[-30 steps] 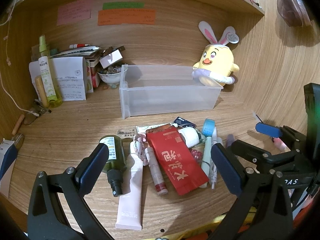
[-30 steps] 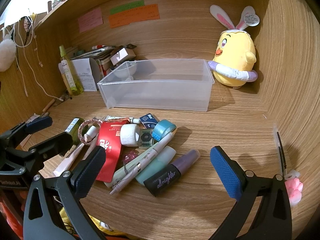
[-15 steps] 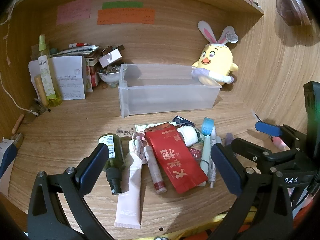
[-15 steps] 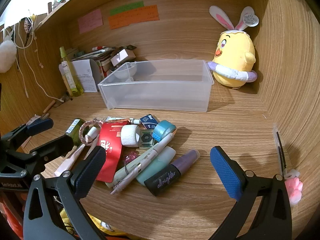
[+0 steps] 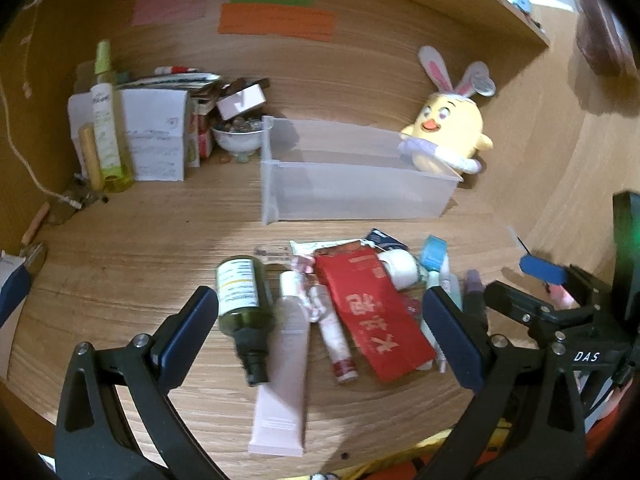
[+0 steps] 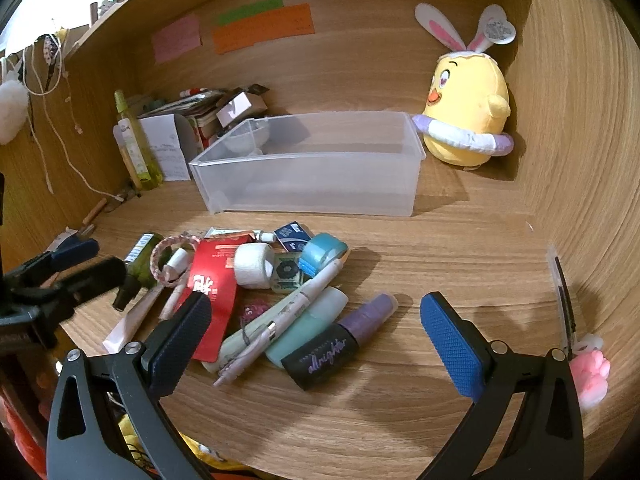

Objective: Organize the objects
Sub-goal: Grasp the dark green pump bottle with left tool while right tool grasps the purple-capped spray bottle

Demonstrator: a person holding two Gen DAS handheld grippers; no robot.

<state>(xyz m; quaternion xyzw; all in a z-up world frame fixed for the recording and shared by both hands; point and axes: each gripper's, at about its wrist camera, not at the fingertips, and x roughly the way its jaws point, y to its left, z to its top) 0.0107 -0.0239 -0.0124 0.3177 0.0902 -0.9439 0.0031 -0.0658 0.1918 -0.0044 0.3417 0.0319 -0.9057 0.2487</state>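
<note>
Both grippers gape wide and hold nothing; left gripper (image 5: 320, 328) hovers over the green bottle (image 5: 243, 300) and pink tube (image 5: 284, 364) at lower centre; right gripper (image 6: 316, 340) frames the black spray (image 6: 332, 350). Advised: close on one item only, clear of neighbours; the empty clear bin (image 6: 316, 196) lies above centre on the desk (image 6: 460, 256).

The black bottle (image 6: 320, 356) reads "allnighter"; the right gripper (image 5: 586, 356) reads "DAS".
</note>
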